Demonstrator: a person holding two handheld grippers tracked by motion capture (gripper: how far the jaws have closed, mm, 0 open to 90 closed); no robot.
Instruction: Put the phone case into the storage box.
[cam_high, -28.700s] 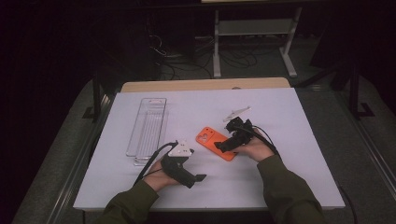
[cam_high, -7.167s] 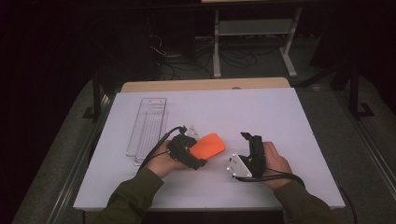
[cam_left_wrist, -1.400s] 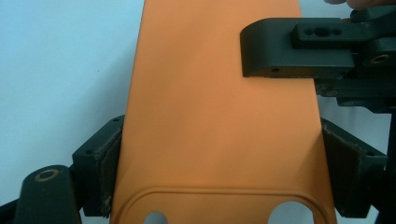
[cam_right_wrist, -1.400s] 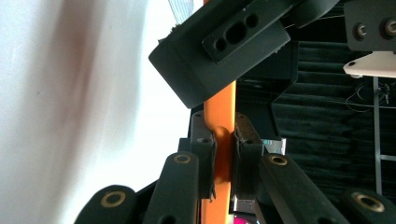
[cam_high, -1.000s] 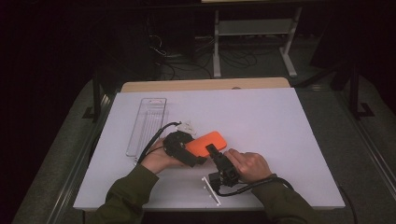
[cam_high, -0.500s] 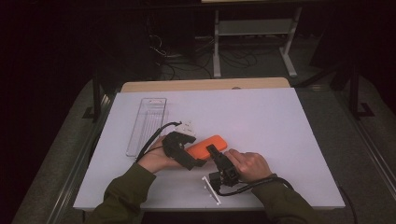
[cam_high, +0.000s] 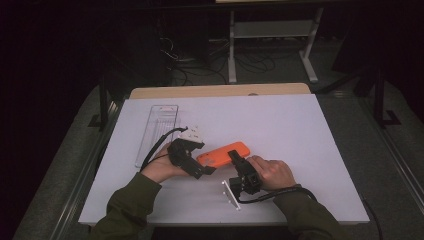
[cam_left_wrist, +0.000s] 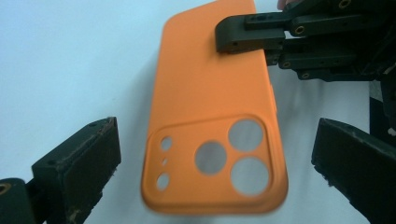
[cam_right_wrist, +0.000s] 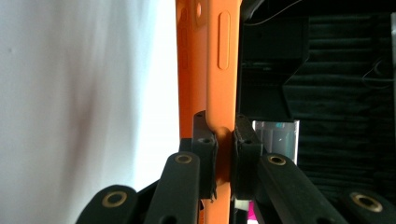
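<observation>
The high view looks forward and down from above the person's near side, taking in the whole white table (cam_high: 280, 125) from some way off. The left gripper view sits very close, looking along its spread jaws at the orange phone case (cam_left_wrist: 210, 116) and the right gripper (cam_left_wrist: 243, 35) beyond. The right gripper view looks edge-on along that same case (cam_right_wrist: 217, 70) at close range. All three views share the case

The phone case (cam_high: 223, 154) lies on the table (cam_high: 300, 130), between both tongs, tray (cam_high: 157, 127) behind-left.
</observation>
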